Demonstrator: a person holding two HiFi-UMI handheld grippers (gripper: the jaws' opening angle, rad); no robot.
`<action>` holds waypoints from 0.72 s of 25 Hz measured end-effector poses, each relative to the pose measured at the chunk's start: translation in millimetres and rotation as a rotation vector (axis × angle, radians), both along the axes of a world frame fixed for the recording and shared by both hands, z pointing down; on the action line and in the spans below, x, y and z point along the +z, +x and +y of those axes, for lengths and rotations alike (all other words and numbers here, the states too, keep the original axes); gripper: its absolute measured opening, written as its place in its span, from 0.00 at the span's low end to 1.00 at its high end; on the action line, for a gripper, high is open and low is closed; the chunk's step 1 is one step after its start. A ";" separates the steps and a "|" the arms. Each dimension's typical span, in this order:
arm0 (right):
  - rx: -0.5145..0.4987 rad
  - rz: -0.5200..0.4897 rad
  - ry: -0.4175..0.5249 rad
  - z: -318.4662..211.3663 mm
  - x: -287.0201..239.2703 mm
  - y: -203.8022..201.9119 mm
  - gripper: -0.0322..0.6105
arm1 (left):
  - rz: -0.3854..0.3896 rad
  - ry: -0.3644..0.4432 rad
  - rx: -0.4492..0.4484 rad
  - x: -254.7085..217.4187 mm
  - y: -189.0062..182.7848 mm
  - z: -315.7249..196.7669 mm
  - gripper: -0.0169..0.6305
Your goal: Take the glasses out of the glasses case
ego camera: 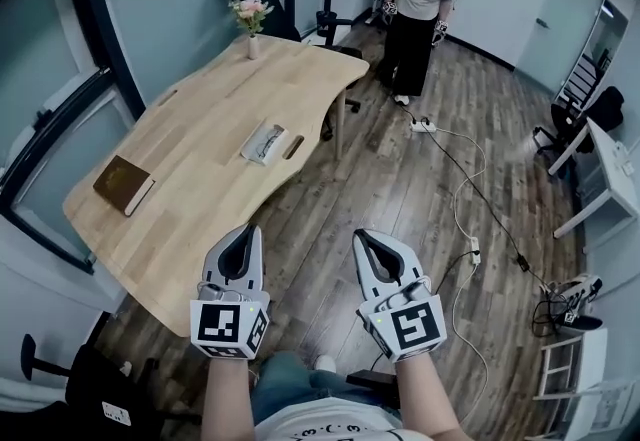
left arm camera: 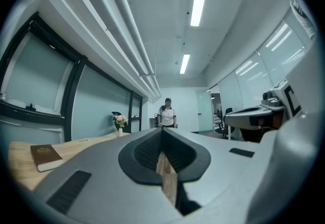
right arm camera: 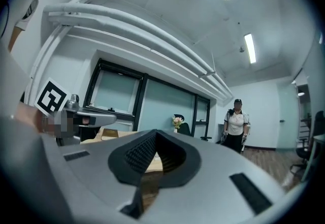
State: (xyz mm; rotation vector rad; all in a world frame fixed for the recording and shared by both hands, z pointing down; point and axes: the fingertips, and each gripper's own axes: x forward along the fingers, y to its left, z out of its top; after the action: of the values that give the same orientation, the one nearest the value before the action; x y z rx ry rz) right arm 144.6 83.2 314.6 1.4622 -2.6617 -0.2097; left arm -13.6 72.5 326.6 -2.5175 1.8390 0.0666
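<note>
Tongs, two, one in each of my hands, both pointing level over the floor and short of the table.

Left gripper: grey moulded shell with black ribbed pads. Its jaws are closed tip to tip with nothing between them, and a marker cube sits at its rear.
Right gripper: same make, jaws likewise brought together and empty. Neither gripper touches anything.

Table: pale wood with a smooth top and a curved edge, ahead and to my left.
Glasses case: pale, flat and roughly rectangular. It lies near the table's right edge, well apart from both grippers. I cannot tell whether its lid is up.
Book: brown cover, lying flat on the near left part of the table.
Vase: small and white, holding pink flowers, at the table's far end.

Floor: dark wood planks.
Power strip: white, on the floor beyond the table.
Person: standing past the far end, in a white top and dark trousers.
</note>
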 end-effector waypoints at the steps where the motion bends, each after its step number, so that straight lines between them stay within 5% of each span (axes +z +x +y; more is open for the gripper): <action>1: -0.010 0.003 -0.012 -8.3 5.6 -0.7 0.06 | 0.003 -0.008 -0.006 3.2 0.0 -7.5 0.05; 5: -0.093 0.029 -0.025 -40.6 28.0 -15.6 0.07 | 0.023 -0.059 -0.023 19.4 -9.1 -47.1 0.06; 9: -0.101 0.038 -0.050 -88.3 40.8 -25.3 0.07 | 0.034 -0.089 0.003 34.4 -16.6 -101.6 0.25; 18: -0.053 0.035 -0.116 -241.9 55.6 -55.2 0.07 | 0.019 -0.210 0.041 79.7 -50.8 -241.3 0.23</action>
State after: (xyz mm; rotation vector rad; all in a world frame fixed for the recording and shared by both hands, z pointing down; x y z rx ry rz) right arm 89.4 -158.7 370.2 1.3432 -2.6381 -0.0832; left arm -64.4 -168.8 406.2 -2.7002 1.8939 -0.1082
